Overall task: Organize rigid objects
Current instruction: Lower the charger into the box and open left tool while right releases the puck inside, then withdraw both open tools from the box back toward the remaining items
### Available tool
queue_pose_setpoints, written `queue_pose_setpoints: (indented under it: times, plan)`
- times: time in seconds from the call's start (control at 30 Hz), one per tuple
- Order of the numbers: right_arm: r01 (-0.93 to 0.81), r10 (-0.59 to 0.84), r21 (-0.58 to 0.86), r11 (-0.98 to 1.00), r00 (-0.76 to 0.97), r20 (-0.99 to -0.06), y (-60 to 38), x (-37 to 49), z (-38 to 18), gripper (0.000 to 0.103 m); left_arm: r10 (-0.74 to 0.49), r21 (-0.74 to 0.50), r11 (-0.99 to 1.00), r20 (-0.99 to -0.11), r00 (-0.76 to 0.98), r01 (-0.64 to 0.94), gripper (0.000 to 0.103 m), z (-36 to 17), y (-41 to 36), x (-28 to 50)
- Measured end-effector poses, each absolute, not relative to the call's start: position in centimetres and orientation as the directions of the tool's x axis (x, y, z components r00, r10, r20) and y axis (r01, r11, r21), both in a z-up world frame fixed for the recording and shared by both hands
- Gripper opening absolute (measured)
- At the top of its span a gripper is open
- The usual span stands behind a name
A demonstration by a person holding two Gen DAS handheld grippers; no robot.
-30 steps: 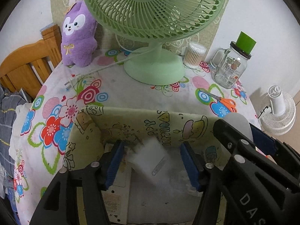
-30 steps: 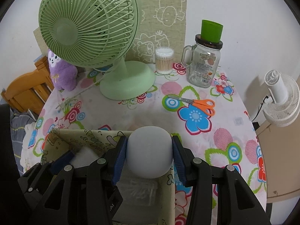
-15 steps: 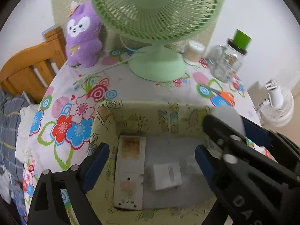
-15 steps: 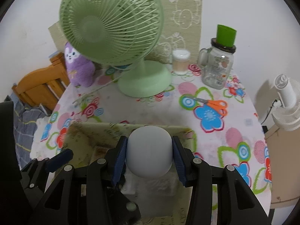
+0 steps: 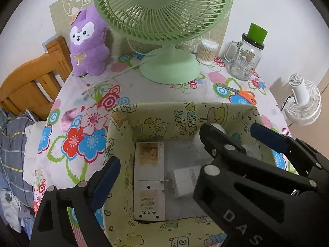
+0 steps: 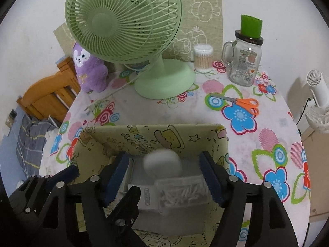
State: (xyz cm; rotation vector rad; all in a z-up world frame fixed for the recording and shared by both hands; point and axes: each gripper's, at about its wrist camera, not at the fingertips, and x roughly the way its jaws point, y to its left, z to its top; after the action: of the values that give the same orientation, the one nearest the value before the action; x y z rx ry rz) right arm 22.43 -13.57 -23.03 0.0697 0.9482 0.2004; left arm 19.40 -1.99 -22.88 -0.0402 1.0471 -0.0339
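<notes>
Over the patterned box (image 6: 205,132) at the near edge of the flowered table (image 6: 174,111), the right gripper (image 6: 163,171) has its jaws opening, and a pale rounded object (image 6: 162,161), blurred in the right wrist view, sits between the blue pads without either pad touching it. It looks to be dropping or settling toward the box floor, just above a clear plastic case (image 6: 181,193) of small white pieces. To its left lie a white charger (image 5: 185,180) with two metal prongs and a long white power strip (image 5: 149,181), both flat on the bottom.

The left gripper (image 5: 156,185) hangs over the left side of the same box with its jaws wide and nothing between them.

Judging by its smooth domed shell, the rounded object is stiff, fairly light and a little slippery; it would roll if set on its curve, so the best hold is across its widest part. On the far side of the table stand a green fan (image 6: 131,30), a glass jar (image 6: 244,61) and orange scissors (image 6: 240,103), well apart from the box.
</notes>
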Motion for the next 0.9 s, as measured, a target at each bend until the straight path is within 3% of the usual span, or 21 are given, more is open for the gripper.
queue_pose_setpoints:
  times: [0.9]
  plan:
    - [-0.127,0.172,0.119,0.985,0.619,-0.766,-15.2,17.2,-18.2,0.084,-0.06,-0.046,0.998,-0.825,0.561,0.039,0.101,-18.6,-3.3,15.1]
